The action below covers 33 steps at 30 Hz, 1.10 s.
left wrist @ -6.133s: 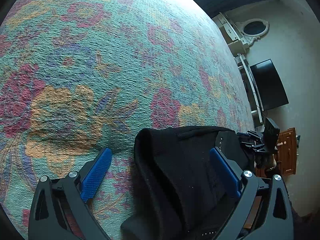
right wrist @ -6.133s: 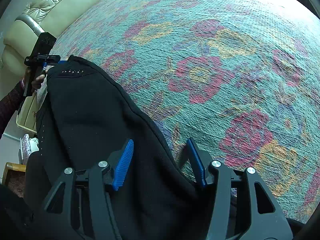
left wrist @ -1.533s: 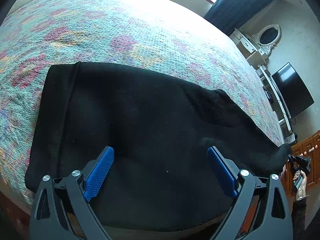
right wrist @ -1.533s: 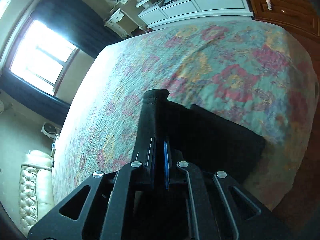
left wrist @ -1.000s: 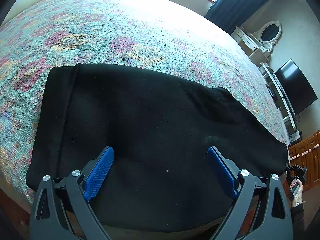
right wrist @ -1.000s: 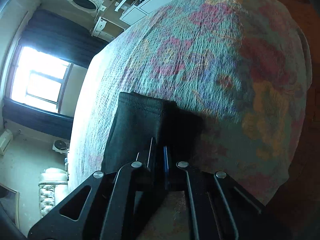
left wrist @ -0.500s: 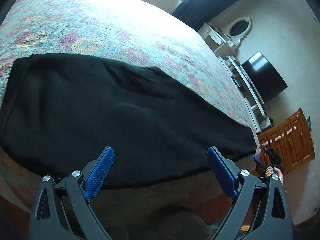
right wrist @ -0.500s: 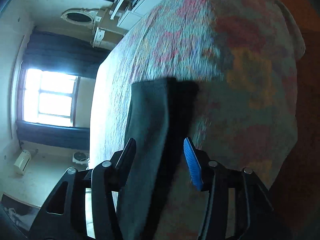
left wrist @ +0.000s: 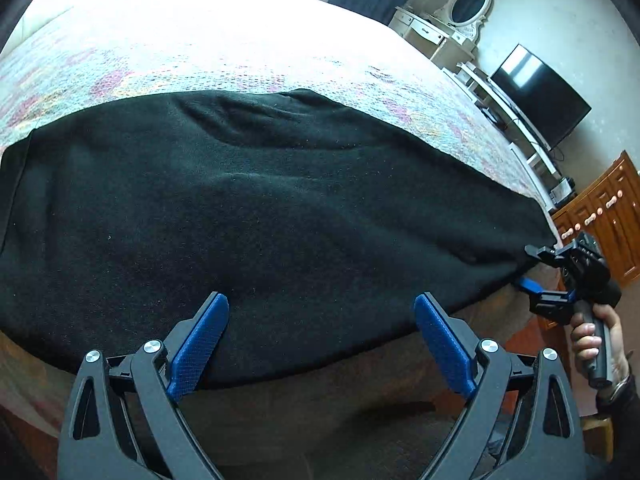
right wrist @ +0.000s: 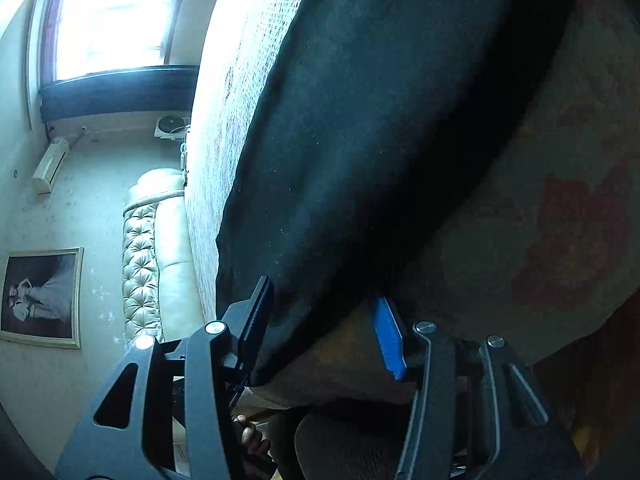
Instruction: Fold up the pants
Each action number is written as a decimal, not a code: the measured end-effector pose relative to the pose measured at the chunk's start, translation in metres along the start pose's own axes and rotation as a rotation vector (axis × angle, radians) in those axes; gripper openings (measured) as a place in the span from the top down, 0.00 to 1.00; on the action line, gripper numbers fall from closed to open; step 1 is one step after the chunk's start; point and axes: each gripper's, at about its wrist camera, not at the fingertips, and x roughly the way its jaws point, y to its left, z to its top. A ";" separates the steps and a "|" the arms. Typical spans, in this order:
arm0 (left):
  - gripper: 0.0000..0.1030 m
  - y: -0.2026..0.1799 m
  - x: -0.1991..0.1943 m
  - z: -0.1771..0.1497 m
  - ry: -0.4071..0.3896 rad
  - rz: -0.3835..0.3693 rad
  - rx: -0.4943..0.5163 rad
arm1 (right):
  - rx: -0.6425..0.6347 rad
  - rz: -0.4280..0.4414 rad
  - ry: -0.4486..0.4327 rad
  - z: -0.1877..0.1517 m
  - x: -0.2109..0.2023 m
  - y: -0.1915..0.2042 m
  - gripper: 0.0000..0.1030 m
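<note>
Right hand-held gripper (right wrist: pixel 320 320) has released pants (left wrist: pixel 260 208), now straddling their edge.

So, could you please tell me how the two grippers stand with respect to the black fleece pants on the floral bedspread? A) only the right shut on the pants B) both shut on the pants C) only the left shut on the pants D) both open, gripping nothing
D: the left gripper shows its blue pads spread wide over the black fleece pants, and the right gripper has its jaws apart around the hem, not clamped.
</note>
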 end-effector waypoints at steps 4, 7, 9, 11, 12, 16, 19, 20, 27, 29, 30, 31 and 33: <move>0.10 -0.006 0.002 -0.006 -0.004 0.065 0.055 | 0.015 0.003 0.024 -0.006 -0.005 0.002 0.53; 0.10 -0.010 0.003 -0.008 -0.009 0.080 0.061 | -0.003 -0.006 0.040 -0.010 0.007 0.008 0.53; 0.10 -0.009 0.004 -0.008 -0.009 0.083 0.059 | -0.002 -0.011 0.044 -0.007 0.012 0.010 0.54; 0.10 -0.007 0.004 -0.010 -0.008 0.082 0.055 | -0.005 -0.029 0.038 -0.006 0.010 0.010 0.68; 0.10 -0.008 0.005 -0.010 -0.008 0.082 0.054 | -0.004 -0.042 0.038 -0.012 0.006 0.003 0.78; 0.10 -0.011 0.005 -0.011 -0.005 0.094 0.058 | 0.005 -0.034 0.050 -0.012 -0.001 -0.007 0.88; 0.10 -0.014 0.005 -0.014 -0.002 0.114 0.083 | 0.012 -0.024 0.058 -0.010 -0.002 -0.011 0.88; 0.10 -0.015 0.005 -0.014 -0.002 0.120 0.089 | 0.020 -0.015 0.065 -0.009 -0.001 -0.013 0.88; 0.10 -0.025 -0.016 -0.012 -0.050 0.215 0.111 | -0.027 0.023 0.119 -0.009 -0.024 -0.014 0.62; 0.10 -0.025 -0.029 -0.004 -0.106 0.252 0.137 | -0.097 0.016 0.085 -0.004 -0.043 -0.004 0.52; 0.10 -0.022 -0.035 0.001 -0.133 0.269 0.143 | -0.147 -0.005 0.059 -0.001 -0.053 0.002 0.50; 0.10 -0.017 -0.040 0.007 -0.154 0.283 0.142 | -0.196 -0.025 0.030 0.004 -0.064 0.009 0.50; 0.10 0.005 -0.045 0.019 -0.169 0.292 0.104 | -0.272 -0.053 -0.046 0.017 -0.090 0.019 0.47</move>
